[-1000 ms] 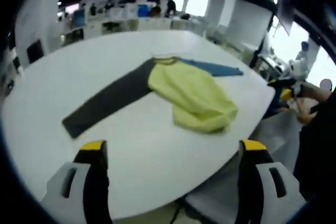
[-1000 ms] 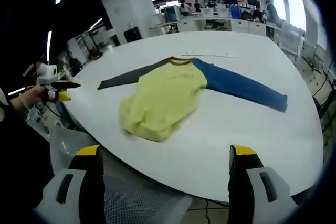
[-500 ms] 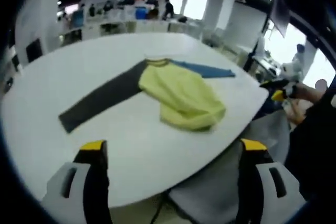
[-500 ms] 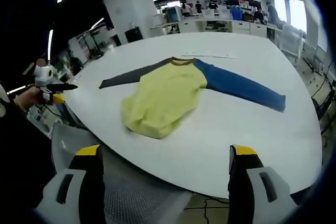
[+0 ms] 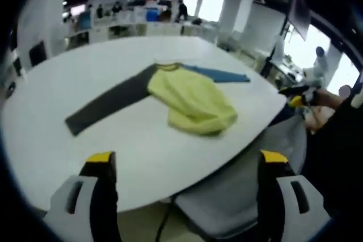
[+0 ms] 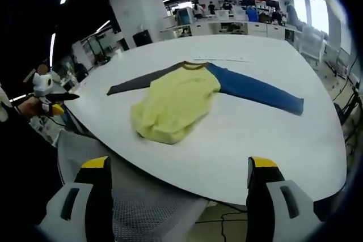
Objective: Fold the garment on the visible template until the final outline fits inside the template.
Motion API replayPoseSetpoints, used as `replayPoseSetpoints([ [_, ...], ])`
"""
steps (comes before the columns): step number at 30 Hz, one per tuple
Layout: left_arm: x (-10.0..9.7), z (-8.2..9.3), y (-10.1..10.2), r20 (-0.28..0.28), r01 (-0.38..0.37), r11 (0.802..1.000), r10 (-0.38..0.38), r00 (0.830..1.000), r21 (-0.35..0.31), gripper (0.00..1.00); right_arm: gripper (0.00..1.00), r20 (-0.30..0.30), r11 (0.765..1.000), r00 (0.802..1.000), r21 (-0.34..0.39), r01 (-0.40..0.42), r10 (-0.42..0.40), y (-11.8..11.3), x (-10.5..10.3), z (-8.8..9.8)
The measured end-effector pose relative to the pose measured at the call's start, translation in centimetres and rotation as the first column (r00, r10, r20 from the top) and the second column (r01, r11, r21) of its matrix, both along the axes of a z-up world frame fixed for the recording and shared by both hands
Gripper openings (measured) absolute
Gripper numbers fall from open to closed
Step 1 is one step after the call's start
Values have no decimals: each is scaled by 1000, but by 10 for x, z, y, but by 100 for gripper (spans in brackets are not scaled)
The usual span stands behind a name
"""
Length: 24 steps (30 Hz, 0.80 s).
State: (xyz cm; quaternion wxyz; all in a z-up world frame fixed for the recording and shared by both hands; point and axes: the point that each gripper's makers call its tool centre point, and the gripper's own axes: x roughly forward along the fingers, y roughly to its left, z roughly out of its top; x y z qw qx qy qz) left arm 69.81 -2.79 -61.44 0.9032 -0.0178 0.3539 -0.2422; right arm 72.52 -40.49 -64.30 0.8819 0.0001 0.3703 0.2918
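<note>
White round table [image 6: 272, 140] under office strip lights; both grippers, left gripper [image 5: 184, 165] and right gripper [image 6: 178, 168], hang spread and empty off its edge; garment [image 6: 176, 103] lies at twelve o'clock, sleeves outstretched; folding barely begun; no template discernible.

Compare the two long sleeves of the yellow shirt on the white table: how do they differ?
The dark grey sleeve and the blue sleeve differ in colour. They also stretch from the yellow shirt body in opposite directions: in the right gripper view, grey runs left and blue runs right. Both lie flat and straight on the white table, unfolded.
</note>
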Motion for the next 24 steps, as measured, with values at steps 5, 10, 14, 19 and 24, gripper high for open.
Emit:
replayPoseSetpoints([
  [5, -1, 0, 0, -1, -1, 1000, 1, 1000, 1, 99, 100, 1, 1000, 1000, 4, 3, -3, 1, -2, 0],
  [10, 3, 1, -2, 5, 3, 1000, -3, 1000, 2, 99, 100, 2, 1000, 1000, 1, 0, 0, 2, -4, 0],
  [14, 5, 2, -4, 10, 10, 1000, -9, 1000, -3, 99, 100, 3, 1000, 1000, -1, 3, -3, 1, -5, 1],
  [19, 5, 1, -6, 7, 13, 1000, -13, 1000, -6, 99, 100, -2, 1000, 1000, -5, 2, -2, -1, -6, 0],
  [24, 2, -3, -4, -4, 6, 1000, -6, 1000, -15, 98, 99, -5, 1000, 1000, -7, -1, 1, -1, -5, -1],
])
